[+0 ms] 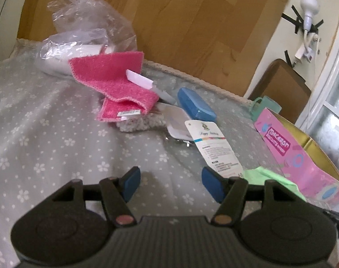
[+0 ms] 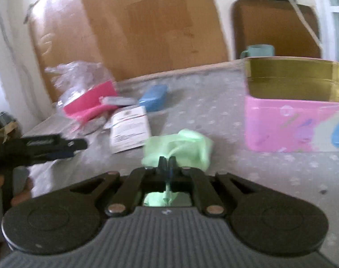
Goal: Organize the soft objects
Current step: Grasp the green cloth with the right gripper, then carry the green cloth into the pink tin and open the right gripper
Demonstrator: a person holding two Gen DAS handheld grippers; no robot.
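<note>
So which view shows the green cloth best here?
The right wrist view: the green cloth sits centred, bunched, with the right gripper shut on its near edge. The left wrist view catches only a flat strip of it beside the pink tin.

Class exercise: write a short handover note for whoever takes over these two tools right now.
Right tool: shut on the green cloth, beside the pink tin.
Left tool: open, holding nothing, above the bedspread.
Pink cloths lie in the pile by the plastic bag.
Done: green cloth gripped.
Left: probably cloths into the open tin.
</note>
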